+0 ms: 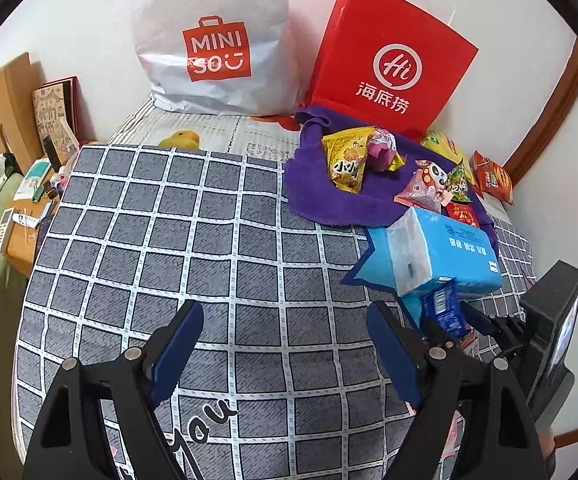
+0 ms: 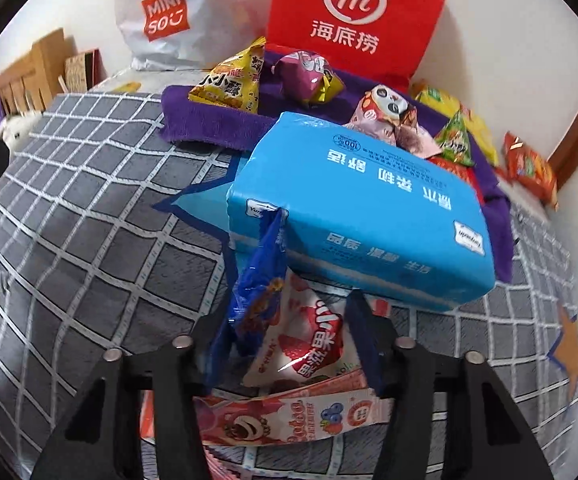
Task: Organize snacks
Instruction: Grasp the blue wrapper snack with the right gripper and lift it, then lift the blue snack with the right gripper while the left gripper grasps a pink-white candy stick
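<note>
Several snack packets lie on a purple cloth (image 1: 321, 196) by the wall: a yellow packet (image 1: 347, 158), a pink-purple one (image 1: 383, 148), a panda packet (image 1: 425, 186). A blue tissue pack (image 1: 445, 252) lies in front of the cloth and also shows in the right wrist view (image 2: 369, 208). My left gripper (image 1: 285, 344) is open and empty above the checked bedspread. My right gripper (image 2: 285, 332) is shut on a blue snack packet (image 2: 257, 292), with a strawberry packet (image 2: 309, 348) between the fingers too. It also shows in the left wrist view (image 1: 445, 312).
A white Miniso bag (image 1: 213, 40) and a red Haidilao bag (image 1: 385, 60) stand against the wall. More pink snack packets (image 2: 289, 416) lie under my right gripper. A cluttered bedside table (image 1: 29, 208) stands at the left. An orange packet (image 1: 493, 178) lies by the wall.
</note>
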Demonstrator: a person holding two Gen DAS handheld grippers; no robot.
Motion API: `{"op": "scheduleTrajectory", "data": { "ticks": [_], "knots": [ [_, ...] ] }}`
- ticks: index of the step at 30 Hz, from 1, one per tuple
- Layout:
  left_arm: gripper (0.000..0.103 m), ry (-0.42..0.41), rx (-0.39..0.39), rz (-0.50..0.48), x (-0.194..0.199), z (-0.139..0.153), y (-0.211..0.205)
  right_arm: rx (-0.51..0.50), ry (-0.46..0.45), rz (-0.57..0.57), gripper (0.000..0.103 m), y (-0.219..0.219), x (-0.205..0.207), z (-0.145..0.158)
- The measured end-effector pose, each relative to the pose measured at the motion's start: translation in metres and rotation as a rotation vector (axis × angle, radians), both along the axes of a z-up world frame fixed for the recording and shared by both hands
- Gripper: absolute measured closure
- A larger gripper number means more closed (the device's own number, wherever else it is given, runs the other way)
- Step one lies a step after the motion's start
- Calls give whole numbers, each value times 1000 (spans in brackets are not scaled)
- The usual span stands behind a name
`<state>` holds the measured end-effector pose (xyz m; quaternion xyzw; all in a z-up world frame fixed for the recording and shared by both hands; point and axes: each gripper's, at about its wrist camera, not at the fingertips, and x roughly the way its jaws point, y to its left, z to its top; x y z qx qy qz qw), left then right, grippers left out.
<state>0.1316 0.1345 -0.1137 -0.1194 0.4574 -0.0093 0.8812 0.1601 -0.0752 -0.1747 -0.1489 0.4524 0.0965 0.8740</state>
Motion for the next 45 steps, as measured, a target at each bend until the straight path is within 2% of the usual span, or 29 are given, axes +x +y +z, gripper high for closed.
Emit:
{"op": "scheduleTrajectory", "data": {
  "ticks": [3, 11, 17, 21, 27, 32, 34, 37, 45],
  "knots": [
    [20, -3, -1, 0, -1, 1, -3, 42, -7, 24, 71, -6, -4, 10],
    [20, 1, 13, -34, -1, 2, -25, 158, -39, 40, 72, -25, -17, 31],
    [20, 12, 27, -89, 5, -3, -54, 196, -87, -25, 72, -64, -32, 45],
    [20, 28, 35, -151, 7, -11, -81, 193, -78, -93, 71, -98, -34, 39],
    [20, 54, 84, -243, 6, -24, -125, 220, 2, -158, 71, -139, -31, 11],
    [20, 71, 115, -262, 5, -30, -144, 234, 38, -149, 68, -156, -25, -5],
    [20, 78, 110, -258, 5, -31, -147, 230, 53, -158, 56, -162, -22, -10],
    [20, 87, 112, -251, 7, -34, -150, 252, 58, -184, 48, -174, -24, -12],
    [20, 81, 138, -265, 5, -32, -156, 268, 34, -171, 45, -171, -24, -19]
  ]
}}
